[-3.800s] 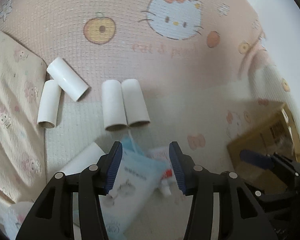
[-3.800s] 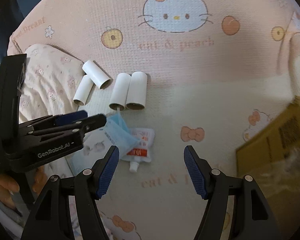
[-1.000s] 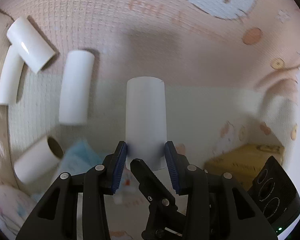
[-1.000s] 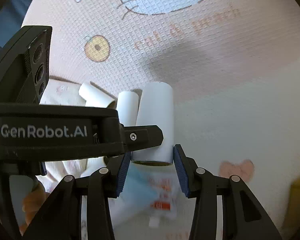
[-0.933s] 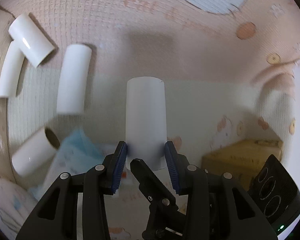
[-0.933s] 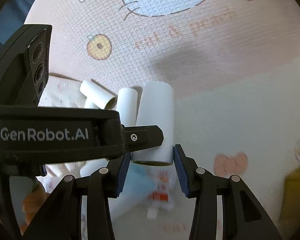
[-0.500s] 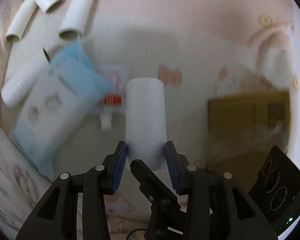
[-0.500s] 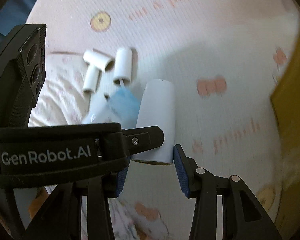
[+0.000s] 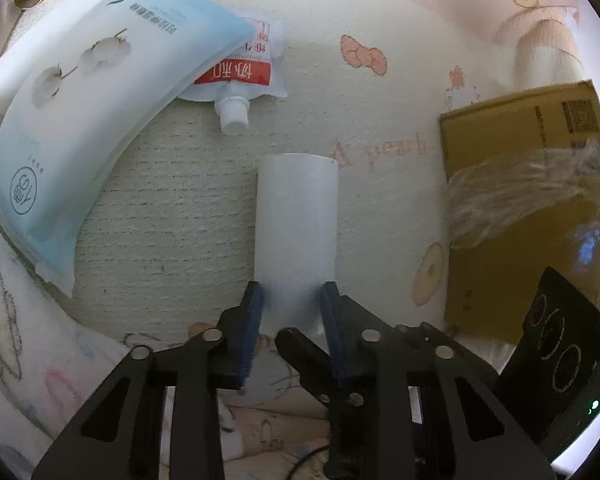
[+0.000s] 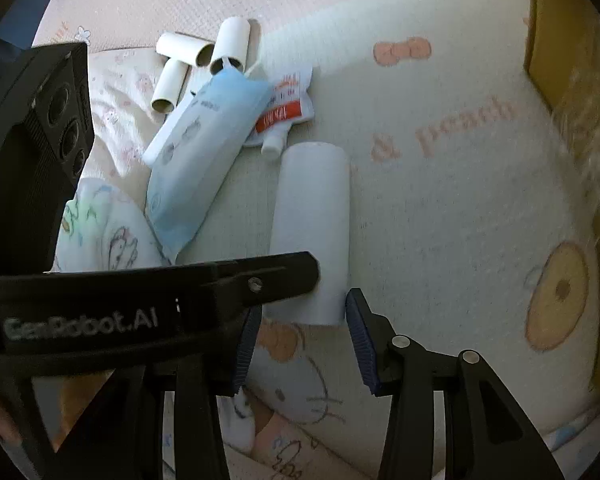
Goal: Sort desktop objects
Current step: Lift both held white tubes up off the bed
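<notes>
Paper tube sits clamped by both the left claw, just squeezed tighter, and right claw, near the cardboard box.

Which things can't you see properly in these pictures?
- Inside of the cardboard box: left wrist view, crinkly clear plastic covers it, and the picture edge cuts it off.
- Near end of the white tube: right wrist view, the left hand-held gripper crosses in front.
- Label on the spouted pouch: both views, the blue pack lies over part of it.
- Far tubes: right wrist view, small.
</notes>
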Motion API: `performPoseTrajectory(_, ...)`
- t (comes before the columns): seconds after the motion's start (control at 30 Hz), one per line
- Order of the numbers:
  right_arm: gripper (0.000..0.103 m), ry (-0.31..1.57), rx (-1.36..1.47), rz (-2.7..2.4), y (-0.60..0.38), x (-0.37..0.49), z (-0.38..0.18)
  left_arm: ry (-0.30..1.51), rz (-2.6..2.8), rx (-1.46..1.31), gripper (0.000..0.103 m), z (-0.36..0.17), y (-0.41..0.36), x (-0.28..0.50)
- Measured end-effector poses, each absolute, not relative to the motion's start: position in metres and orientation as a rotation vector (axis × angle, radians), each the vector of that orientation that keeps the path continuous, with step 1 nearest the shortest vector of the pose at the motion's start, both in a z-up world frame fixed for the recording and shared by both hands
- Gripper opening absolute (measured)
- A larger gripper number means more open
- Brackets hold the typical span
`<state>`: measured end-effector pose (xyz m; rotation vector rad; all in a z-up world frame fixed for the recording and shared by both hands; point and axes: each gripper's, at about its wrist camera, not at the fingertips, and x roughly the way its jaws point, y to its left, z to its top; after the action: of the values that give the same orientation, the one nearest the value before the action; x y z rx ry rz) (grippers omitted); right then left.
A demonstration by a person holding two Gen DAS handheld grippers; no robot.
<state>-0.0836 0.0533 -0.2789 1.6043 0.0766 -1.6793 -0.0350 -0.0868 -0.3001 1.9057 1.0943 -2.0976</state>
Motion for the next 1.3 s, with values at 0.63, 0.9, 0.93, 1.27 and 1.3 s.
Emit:
performPoseTrajectory(0.63, 0.042, -0.031, 1.651, -1.683, 0.046, -0.108, -0.283, 1.191, -2.238, 1.774, 0.049, -0.29, -0.105, -0.054)
performPoseTrajectory(0.9, 0.042, -0.054, 1.68, -1.651, 0.039, -0.12, -0.298, 1.202, -2.165, 1.792, 0.048, -0.307, -0.108, -0.059)
performPoseTrajectory(0.93, 0.042, -0.063, 1.681, -1.643, 0.039, -0.122, -0.3, 1.213, -2.149, 1.796, 0.048, -0.31, -0.109, -0.059)
performPoseTrajectory(1.27, 0.042, -0.051, 1.613, -1.652, 0.045, -0.123, -0.291, 1.226, -2.197, 1.765, 0.046, -0.302, -0.11, -0.06)
performPoseTrajectory(1.3, 0.042, -0.054, 1.603, -1.659, 0.048, -0.124, -0.288, 1.214, -2.225, 1.754, 0.046, -0.296, -0.109, -0.06)
